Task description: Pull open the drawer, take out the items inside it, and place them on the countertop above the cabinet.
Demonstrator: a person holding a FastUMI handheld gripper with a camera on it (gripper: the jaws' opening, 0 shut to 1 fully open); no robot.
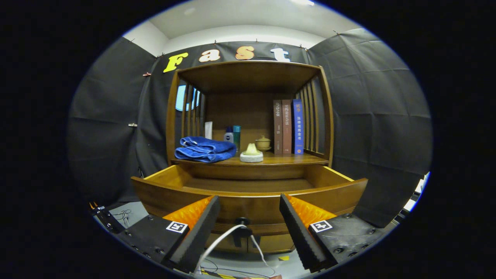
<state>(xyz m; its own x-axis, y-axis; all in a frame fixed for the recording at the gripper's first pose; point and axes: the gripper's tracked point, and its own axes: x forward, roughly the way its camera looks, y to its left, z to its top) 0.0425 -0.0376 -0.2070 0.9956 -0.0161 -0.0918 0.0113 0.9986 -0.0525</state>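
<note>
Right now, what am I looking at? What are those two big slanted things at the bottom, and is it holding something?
Those two slanted things are the fingers of a gripper, a grabbing tool a person carries by hand. The camera rides on it and looks forward, so the picture looks round and bent. The fingers are apart and hold nothing. Between them is the knob of a wooden drawer, pulled open. What I can see of its inside looks bare. On the countertop above lie a folded blue towel, a small pale object, bottles, a little lidded cup and three books.
</note>
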